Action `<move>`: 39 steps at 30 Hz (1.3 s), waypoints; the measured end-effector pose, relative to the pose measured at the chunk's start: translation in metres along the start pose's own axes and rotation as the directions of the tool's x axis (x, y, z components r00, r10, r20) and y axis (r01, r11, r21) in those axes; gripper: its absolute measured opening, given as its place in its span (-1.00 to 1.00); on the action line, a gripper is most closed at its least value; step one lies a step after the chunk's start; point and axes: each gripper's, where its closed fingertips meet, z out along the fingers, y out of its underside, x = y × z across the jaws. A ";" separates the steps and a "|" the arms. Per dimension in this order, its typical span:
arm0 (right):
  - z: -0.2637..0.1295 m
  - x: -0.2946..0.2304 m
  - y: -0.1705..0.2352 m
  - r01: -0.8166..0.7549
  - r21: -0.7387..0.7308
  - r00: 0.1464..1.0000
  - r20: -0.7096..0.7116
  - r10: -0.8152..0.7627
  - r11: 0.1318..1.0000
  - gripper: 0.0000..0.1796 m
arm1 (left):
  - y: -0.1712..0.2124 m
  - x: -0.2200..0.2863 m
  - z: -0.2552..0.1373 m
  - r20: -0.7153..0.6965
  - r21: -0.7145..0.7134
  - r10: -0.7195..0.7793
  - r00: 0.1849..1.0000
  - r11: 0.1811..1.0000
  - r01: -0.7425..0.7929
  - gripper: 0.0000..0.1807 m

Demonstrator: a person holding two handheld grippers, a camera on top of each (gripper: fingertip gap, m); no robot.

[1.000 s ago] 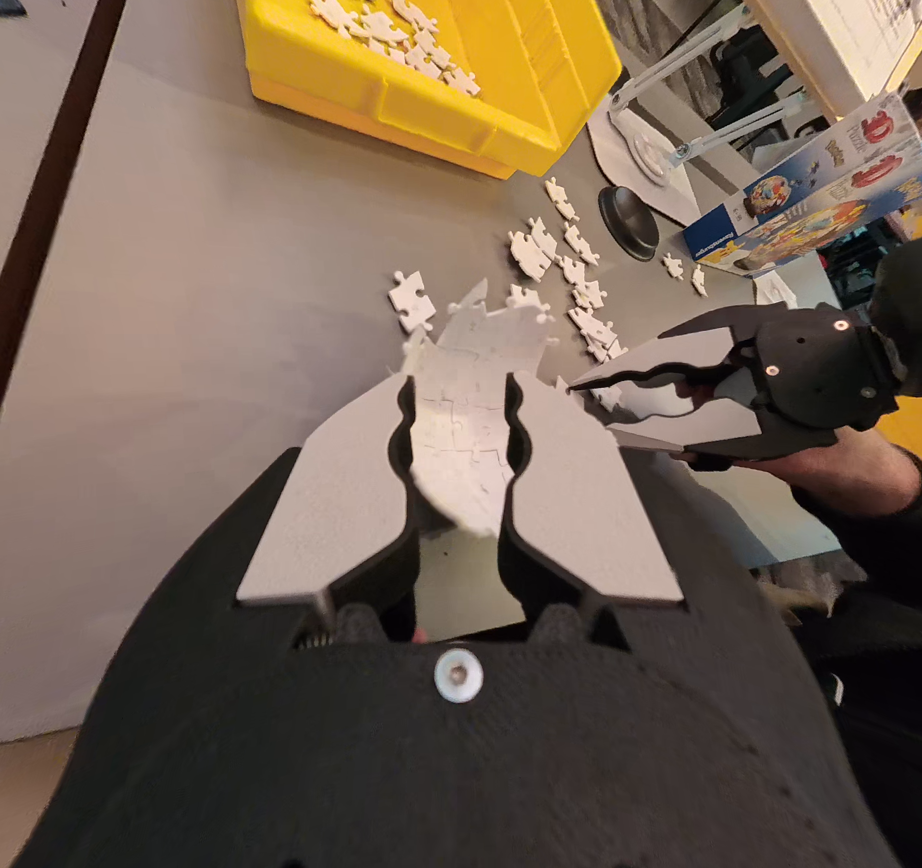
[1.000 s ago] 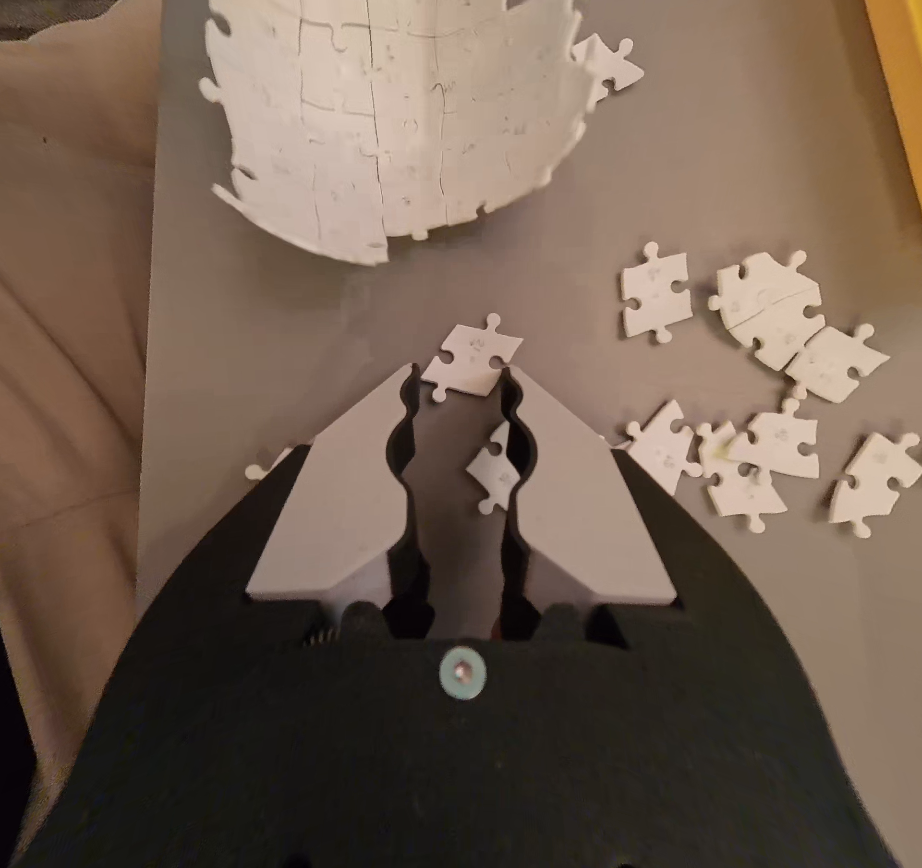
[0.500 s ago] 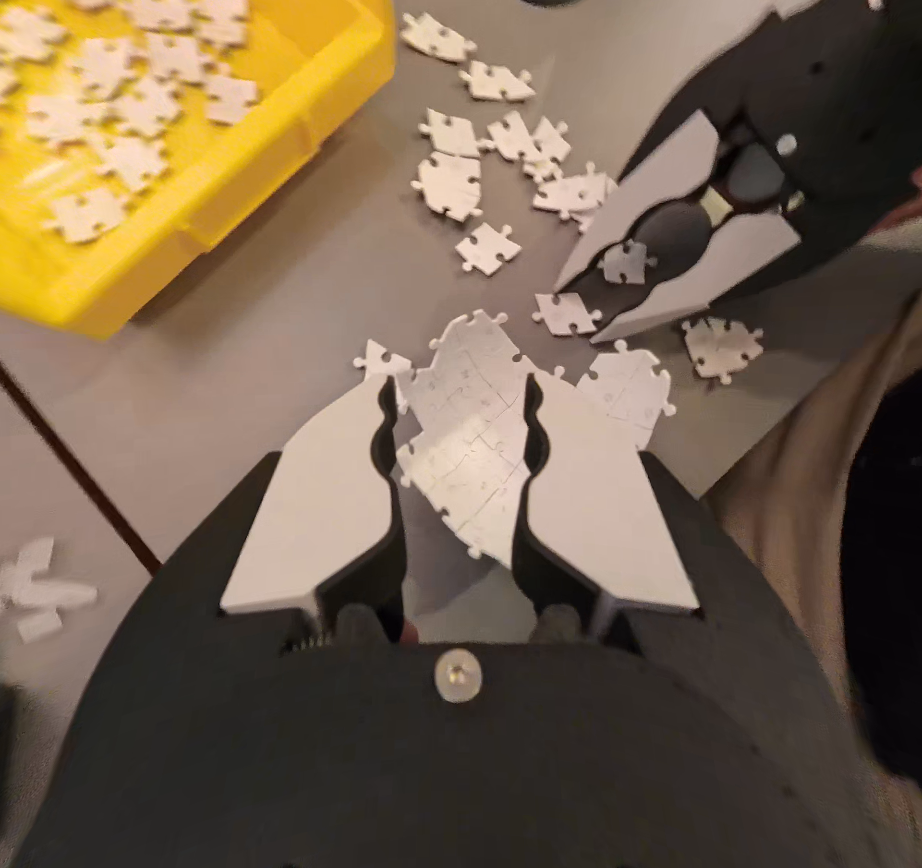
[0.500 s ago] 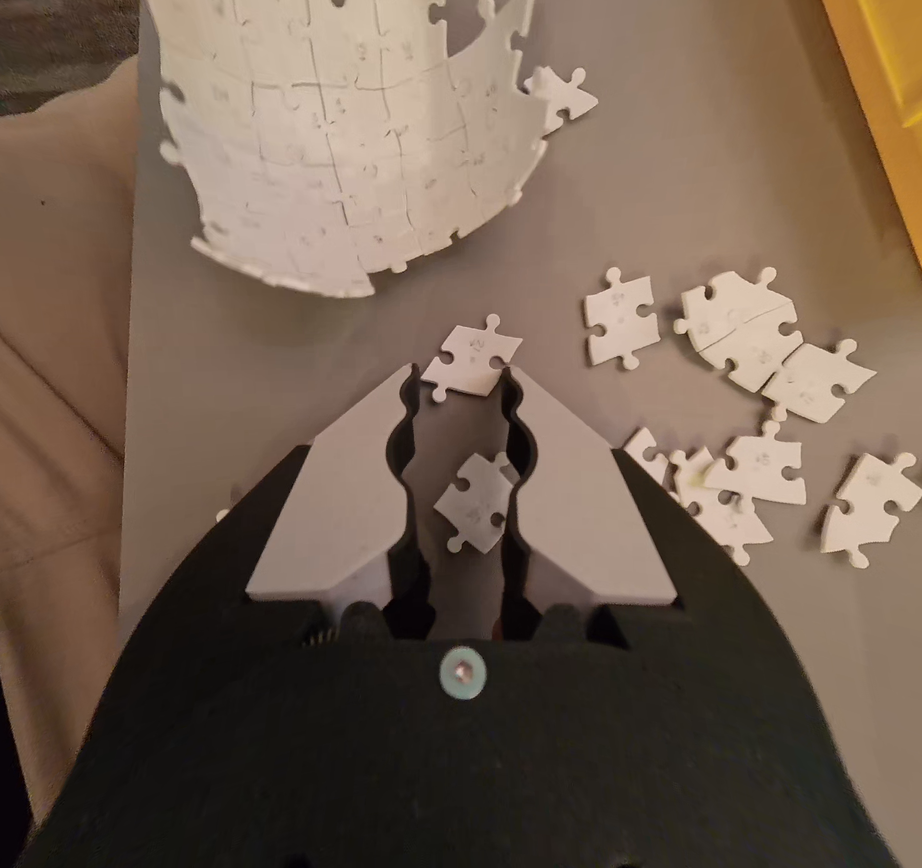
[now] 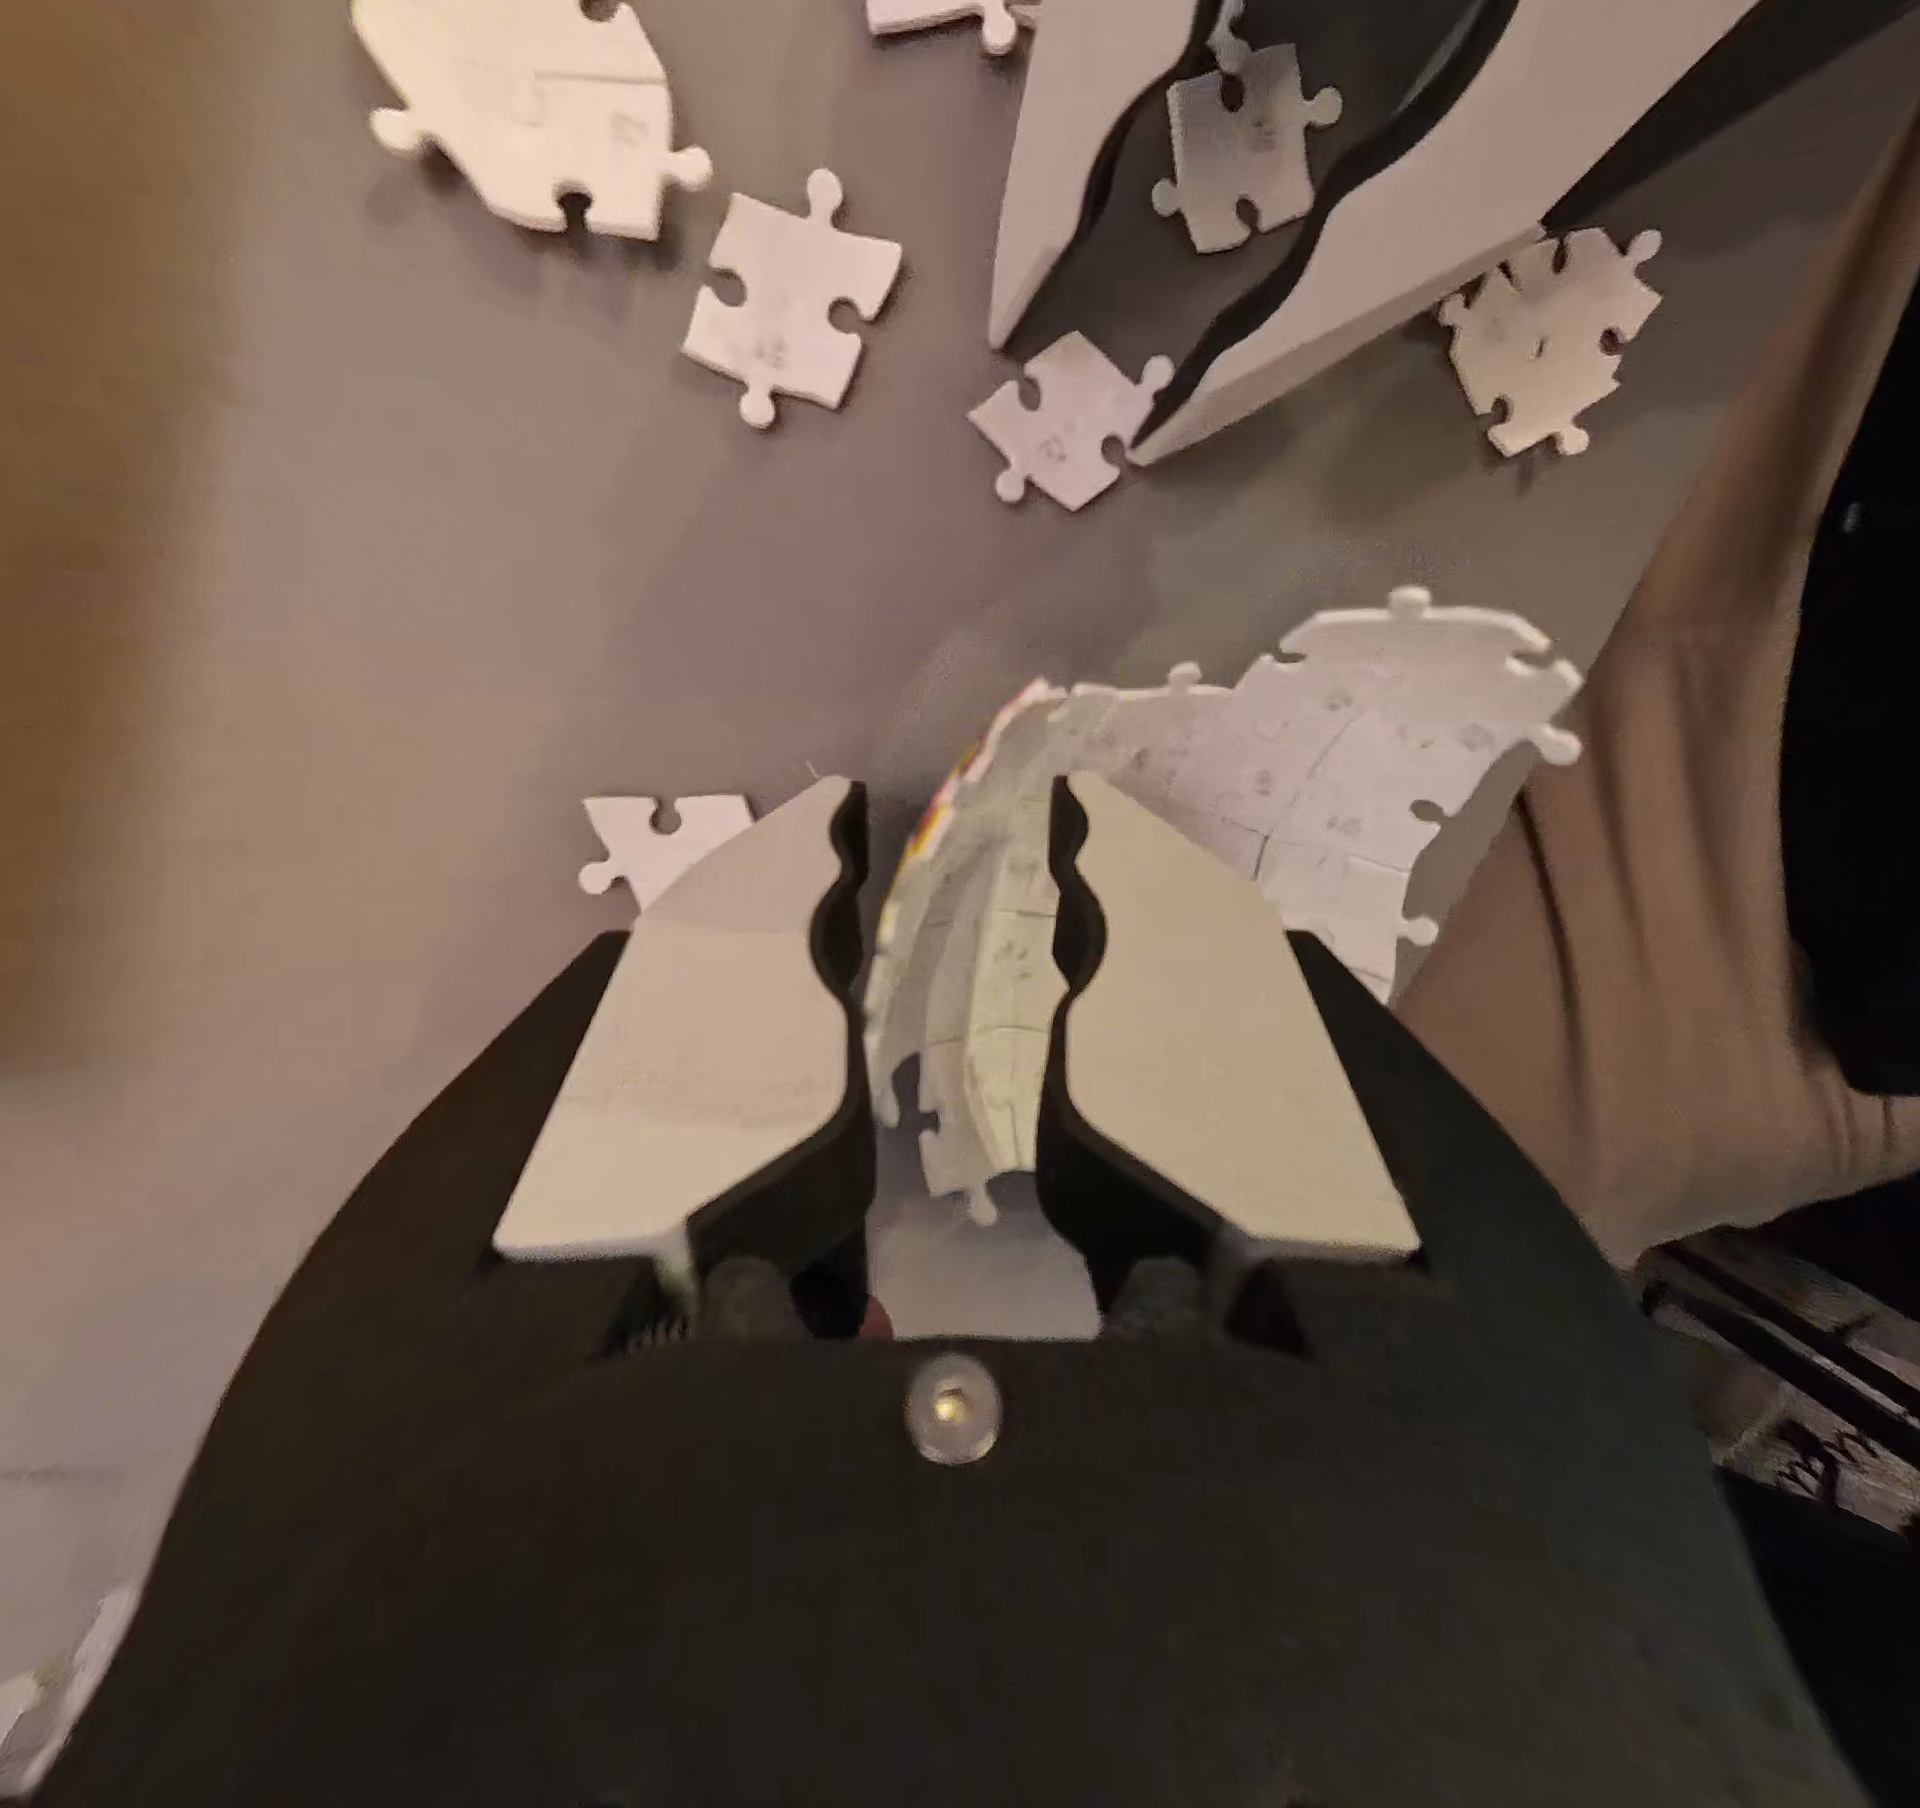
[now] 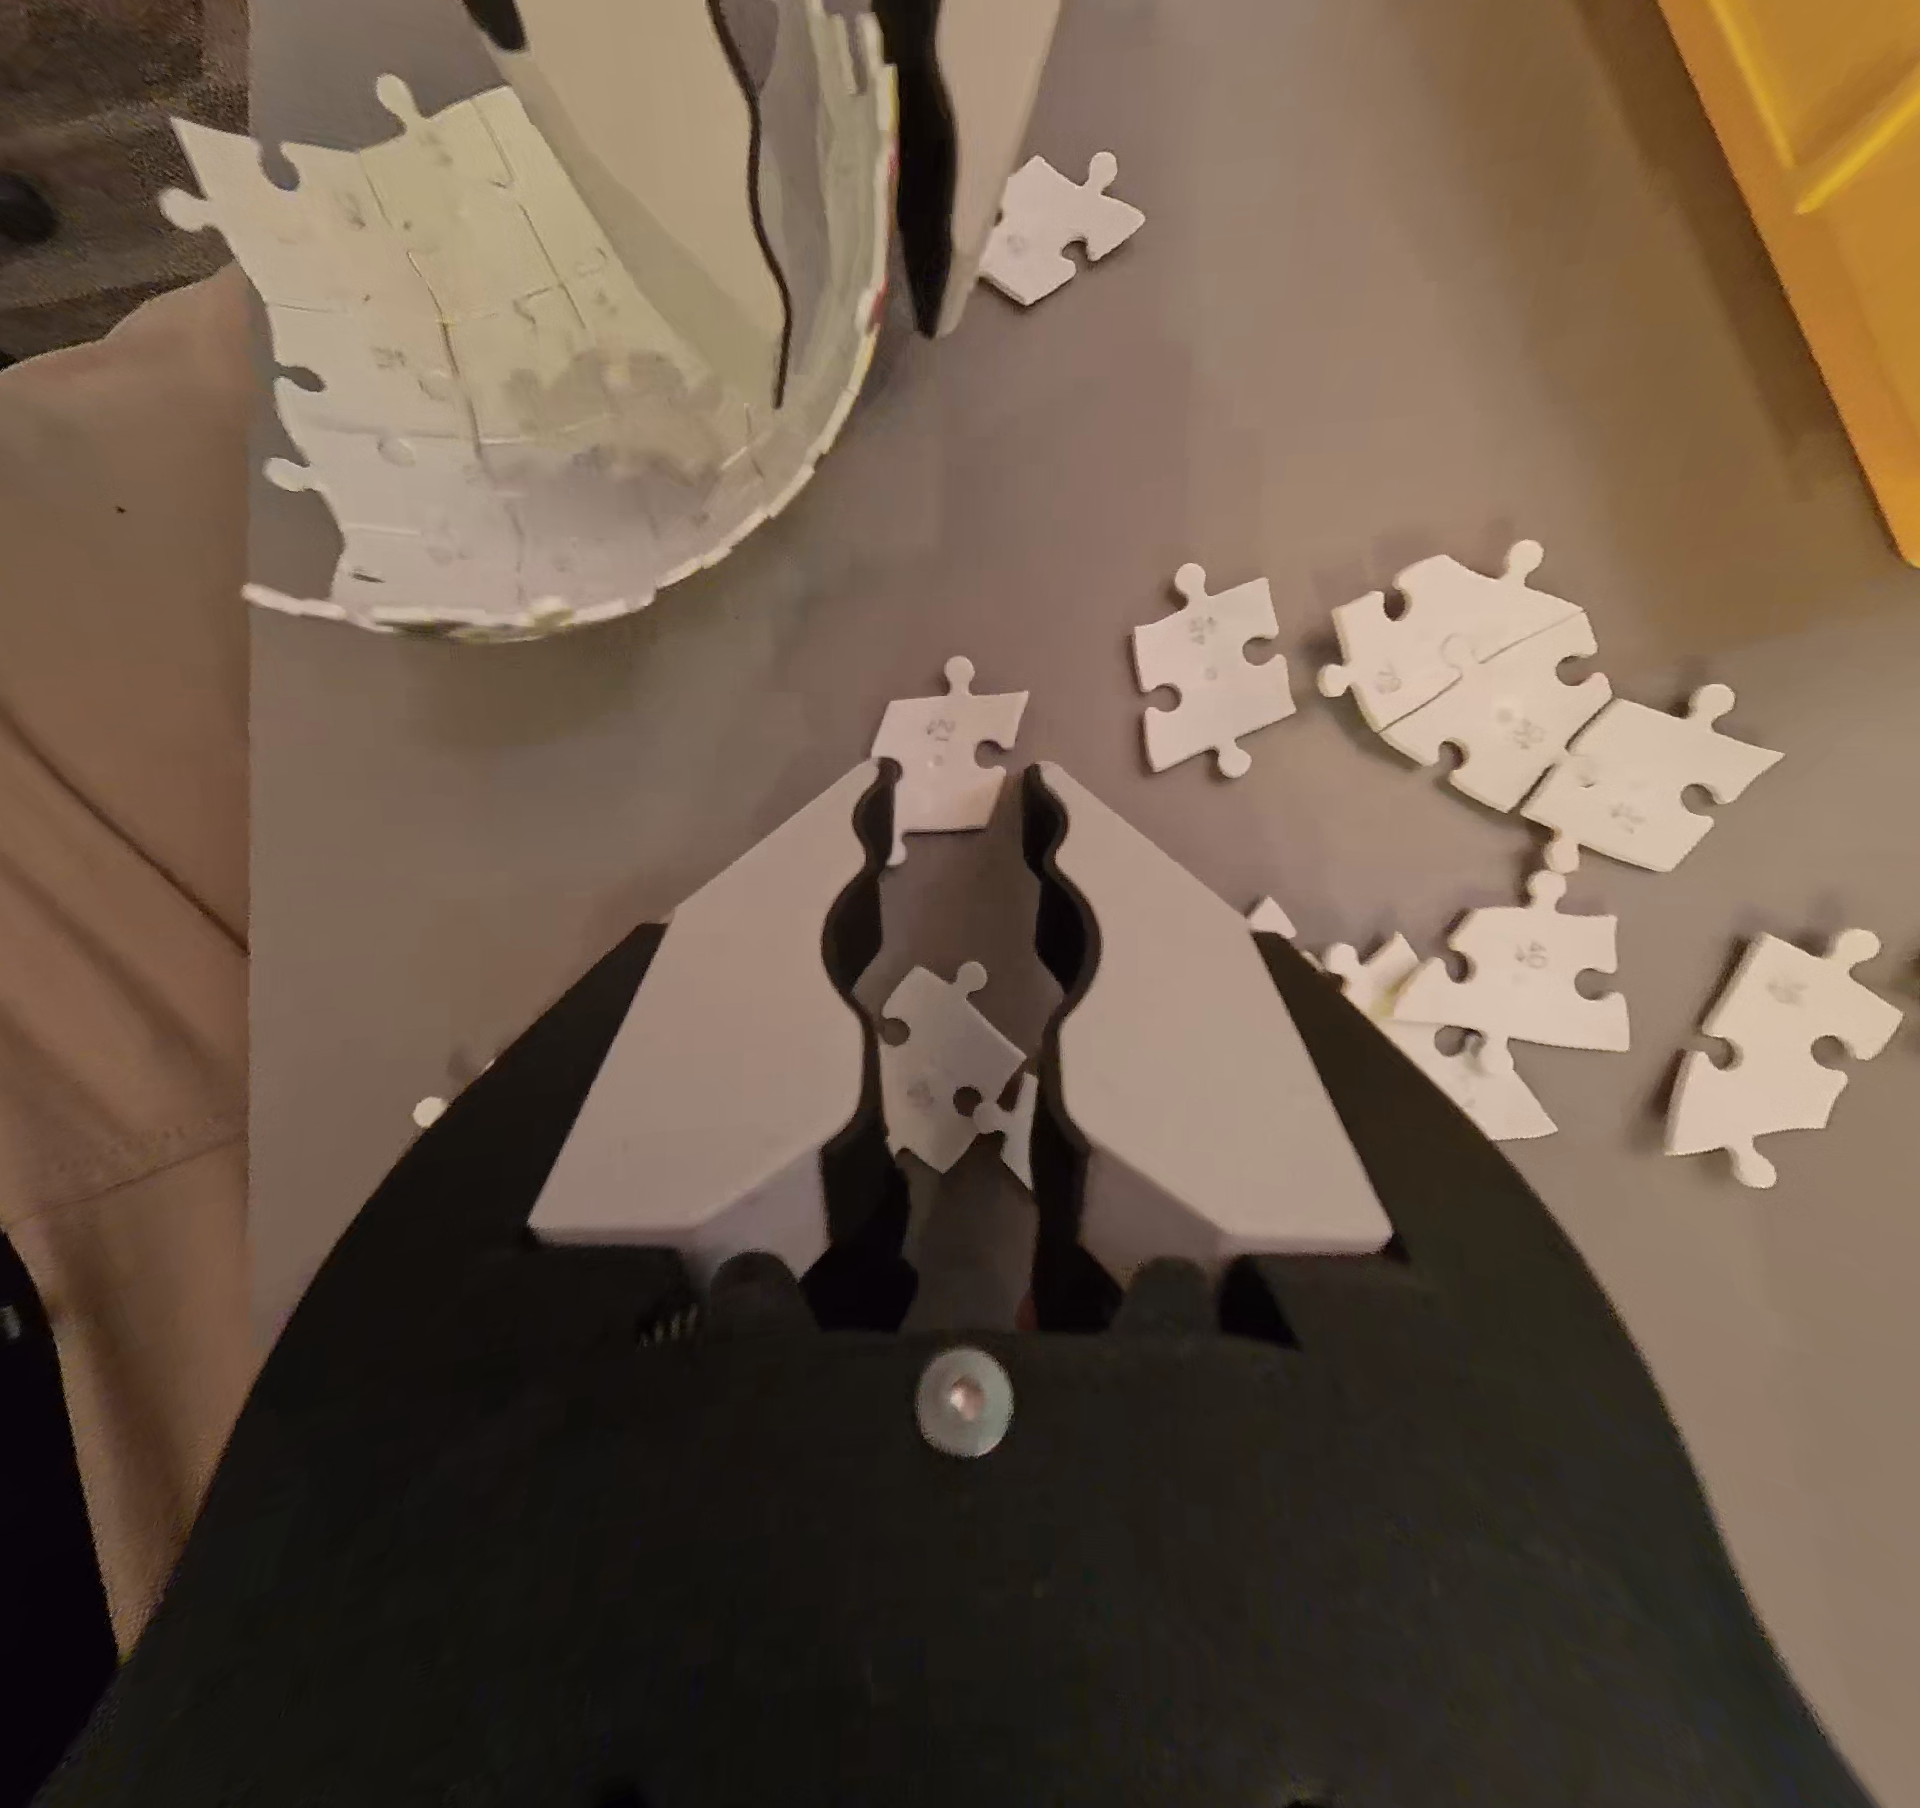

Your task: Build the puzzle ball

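Observation:
The partly built puzzle ball, a curved white shell [image 5: 1330, 750], stands on the grey table near its edge. My left gripper [image 5: 956, 792] straddles the shell's wall from above and is shut on it. In the right wrist view the shell [image 6: 436, 387] is at the top left with the left gripper [image 6: 857, 356] over its rim. My right gripper [image 6: 956, 771] is open low over the table. A single white piece [image 6: 935, 1052] lies between its fingers; whether they touch it I cannot tell. The left wrist view shows that gripper [image 5: 1070, 397] and piece [image 5: 1236, 148] too.
Several loose white pieces [image 6: 1210, 683] lie right of my right gripper, some joined in pairs [image 6: 1475, 698]. A yellow bin [image 6: 1787, 148] stands at the far right. A joined group of pieces [image 5: 520, 75] lies farther off. A person's beige clothing [image 6: 104, 823] borders the table's left edge. Across from one pair of fingers to the other is roughly 8 cm.
My left gripper has tipped from looking across the table to looking down, bringing the shell onto the table close to the right gripper. The right gripper has hardly moved.

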 end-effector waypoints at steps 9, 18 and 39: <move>0.000 0.002 0.000 -0.015 0.007 1.000 0.003 0.015 1.000 -1.00 | 0.005 0.011 0.004 -0.075 0.028 -0.053 0.996 0.998 0.055 -0.86; -0.001 -0.012 0.005 -0.048 0.001 0.997 0.067 0.048 0.999 -1.00 | 0.017 0.021 0.012 -0.113 0.020 -0.174 0.978 0.984 0.177 -0.88; -0.005 -0.015 -0.005 -0.026 0.037 0.997 0.069 0.023 0.999 -0.94 | 0.007 -0.002 -0.003 0.086 0.097 -0.148 0.985 0.985 0.140 -0.62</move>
